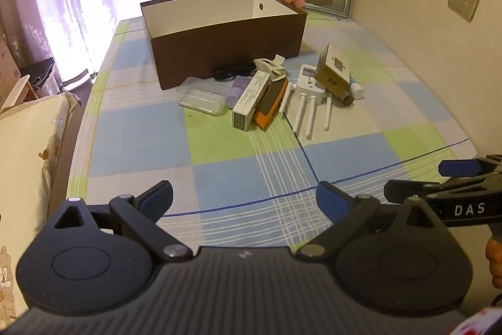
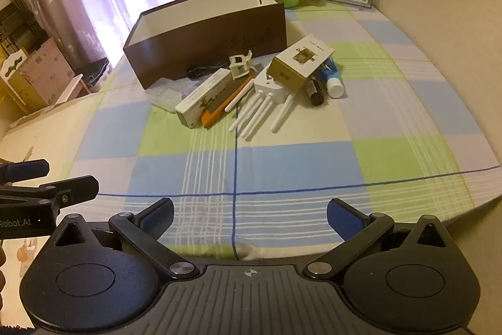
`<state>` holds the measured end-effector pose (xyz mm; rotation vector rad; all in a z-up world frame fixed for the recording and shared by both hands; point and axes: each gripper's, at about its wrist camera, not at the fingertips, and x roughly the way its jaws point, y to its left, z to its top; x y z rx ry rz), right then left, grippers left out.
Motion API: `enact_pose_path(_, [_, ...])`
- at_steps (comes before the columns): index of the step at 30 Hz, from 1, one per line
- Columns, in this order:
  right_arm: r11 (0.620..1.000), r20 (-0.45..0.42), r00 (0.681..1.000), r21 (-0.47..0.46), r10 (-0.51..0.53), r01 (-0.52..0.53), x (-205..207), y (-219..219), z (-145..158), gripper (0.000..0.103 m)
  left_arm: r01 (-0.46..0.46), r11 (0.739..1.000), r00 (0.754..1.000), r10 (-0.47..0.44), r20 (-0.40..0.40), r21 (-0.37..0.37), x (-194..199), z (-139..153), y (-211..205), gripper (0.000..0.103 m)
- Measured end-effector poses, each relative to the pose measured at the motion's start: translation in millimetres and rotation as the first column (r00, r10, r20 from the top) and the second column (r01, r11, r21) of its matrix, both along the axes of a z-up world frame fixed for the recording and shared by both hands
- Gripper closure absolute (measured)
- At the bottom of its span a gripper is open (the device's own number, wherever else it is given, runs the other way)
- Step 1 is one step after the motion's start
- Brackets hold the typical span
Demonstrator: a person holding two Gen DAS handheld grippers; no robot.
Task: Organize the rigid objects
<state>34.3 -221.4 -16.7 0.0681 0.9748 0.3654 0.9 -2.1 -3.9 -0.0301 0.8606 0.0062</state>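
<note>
Nearest the cameras, the left gripper [image 1: 244,200] and the right gripper [image 2: 250,217] hang side by side over bare checked cloth on the desk [image 2: 392,146], both tilted downward, each with its jaws spread wide and nothing between them. Neither touches anything.

Further out lies the heap to be sorted, just in front of the brown box [image 1: 226,43], whose open top shows white inner walls. In the heap a long white carton [image 2: 204,102] and an orange flat item [image 2: 216,115] lie side by side, long axes running from near-left to far-right in the right wrist view. Beside them sits a white router [image 2: 269,87], its aerials pointing back toward the grippers, with a gold carton [image 2: 301,65] leaning on it. A blue tube [image 2: 331,77] lies cap-forward beyond.

The step in hand is judged to be the first pick. A good approach is probably to close across a carton's narrow width, square to its long axis, starting with the unburdened pieces.
</note>
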Motion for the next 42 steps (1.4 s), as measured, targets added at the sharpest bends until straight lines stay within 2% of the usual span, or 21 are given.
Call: enact_pose_path(42, [1.000,0.000,1.000,-0.018,0.014,-0.014,5.4,7.8,-0.1,0.002,0.000,1.000,1.000,0.000,-0.010,-0.009,2.4,3.3,2.4,0.007])
